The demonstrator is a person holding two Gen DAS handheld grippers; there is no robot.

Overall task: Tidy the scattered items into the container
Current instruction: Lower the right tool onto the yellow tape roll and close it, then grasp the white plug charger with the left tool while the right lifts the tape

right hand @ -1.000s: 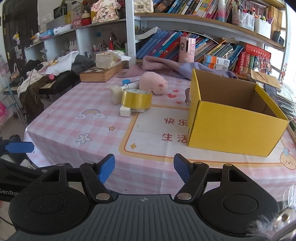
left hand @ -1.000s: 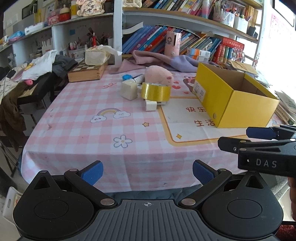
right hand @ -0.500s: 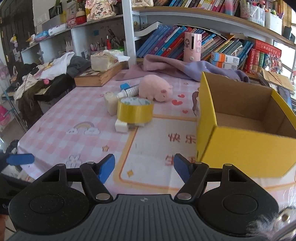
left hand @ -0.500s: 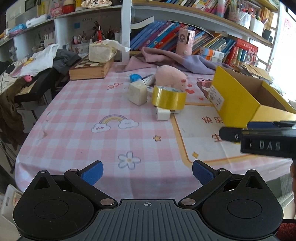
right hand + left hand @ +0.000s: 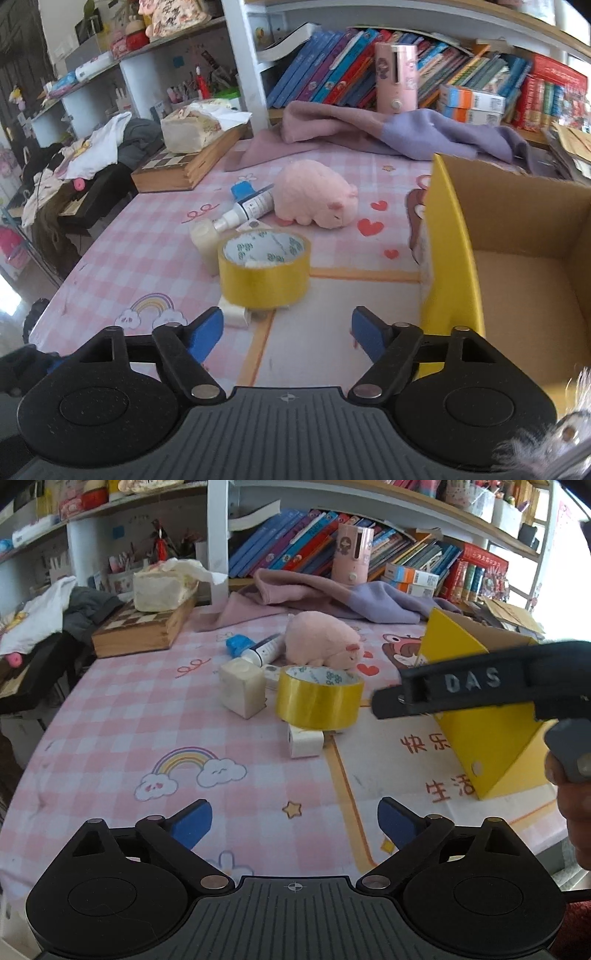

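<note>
One yellow box (image 5: 448, 258) empty; left claw (image 5: 294, 821) closing, right claw (image 5: 287, 329) opening, both unladen.

Left gripper (image 5: 294, 819) jaws wide, closing slightly, nothing between; right gripper (image 5: 287, 330) jaws opening, empty, both angled downward

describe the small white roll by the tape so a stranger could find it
Start at the yellow box on the pink checked tablecloth. Beside it sits a yellow tape roll; the small white roll lies at its front base, the smallest item there.
</note>
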